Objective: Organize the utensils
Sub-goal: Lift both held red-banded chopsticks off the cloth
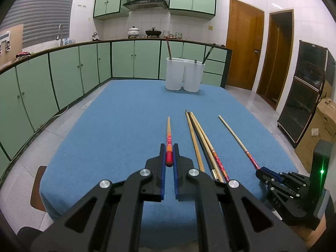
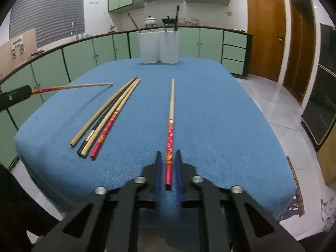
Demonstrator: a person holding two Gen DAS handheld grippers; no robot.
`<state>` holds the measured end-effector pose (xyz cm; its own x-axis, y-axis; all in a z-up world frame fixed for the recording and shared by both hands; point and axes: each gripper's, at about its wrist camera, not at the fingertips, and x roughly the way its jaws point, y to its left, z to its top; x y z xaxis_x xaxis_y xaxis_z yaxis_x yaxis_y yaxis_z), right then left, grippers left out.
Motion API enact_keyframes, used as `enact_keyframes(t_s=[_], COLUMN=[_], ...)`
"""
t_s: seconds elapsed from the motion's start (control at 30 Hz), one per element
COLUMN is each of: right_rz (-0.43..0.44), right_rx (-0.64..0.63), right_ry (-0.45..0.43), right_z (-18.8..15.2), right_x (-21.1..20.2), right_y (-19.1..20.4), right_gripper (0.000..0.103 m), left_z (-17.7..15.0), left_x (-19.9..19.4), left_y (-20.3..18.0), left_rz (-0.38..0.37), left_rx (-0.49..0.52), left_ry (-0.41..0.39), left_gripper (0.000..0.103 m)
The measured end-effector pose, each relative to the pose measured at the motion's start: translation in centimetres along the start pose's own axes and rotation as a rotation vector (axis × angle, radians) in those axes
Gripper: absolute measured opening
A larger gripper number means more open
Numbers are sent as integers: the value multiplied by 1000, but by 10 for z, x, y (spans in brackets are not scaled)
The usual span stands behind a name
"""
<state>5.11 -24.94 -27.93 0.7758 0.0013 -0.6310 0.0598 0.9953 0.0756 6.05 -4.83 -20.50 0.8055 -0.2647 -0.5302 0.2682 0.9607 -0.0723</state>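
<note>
On the blue-clothed table point(image 1: 109, 130), my left gripper point(image 1: 169, 147) is shut on the red end of a red-and-wood chopstick point(image 1: 168, 130). In the right wrist view this chopstick point(image 2: 73, 87) hangs above the cloth, over its own shadow, from the left gripper point(image 2: 28, 91). My right gripper point(image 2: 168, 153) is shut on the red end of a second patterned chopstick point(image 2: 171, 109), which lies along the cloth. The left wrist view shows the right gripper point(image 1: 259, 170) low at the table's right. Between the two lies a bundle of several chopsticks point(image 1: 201, 142). A white two-compartment holder point(image 1: 184, 77) with a few sticks standing in it is at the far end.
Green cabinets point(image 1: 63, 77) curve around the left and back. A dark glass-fronted cabinet point(image 1: 304, 96) and a cardboard box point(image 1: 321, 130) stand on the floor at the right. A brown seat point(image 1: 38, 187) sits by the table's near left corner.
</note>
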Motion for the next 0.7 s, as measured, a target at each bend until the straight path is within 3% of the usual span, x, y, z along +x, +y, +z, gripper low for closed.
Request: enact_keyframes(t_s=[0.1,0.3,0.5,0.7], right_rz=[12,32,54,42], right_rx=[23,40,23,10], right_ry=[-13,-118,-113,-19], right_z=[9,50,84,41], right_x=[-11,-60,-72,-22], right_y=[-1,-4,1,-1], right_gripper=[6,6,6,6], left_z=[3,16,33,28], left_x=[-4,-13,-21,-22], left_y=[0,-1,-2,-4], left_rz=[2,0,-4,-7], left_rx=[3,15,14,10], left_ry=[-4,-26,-57,-49], left_gripper=[5,5,5,5])
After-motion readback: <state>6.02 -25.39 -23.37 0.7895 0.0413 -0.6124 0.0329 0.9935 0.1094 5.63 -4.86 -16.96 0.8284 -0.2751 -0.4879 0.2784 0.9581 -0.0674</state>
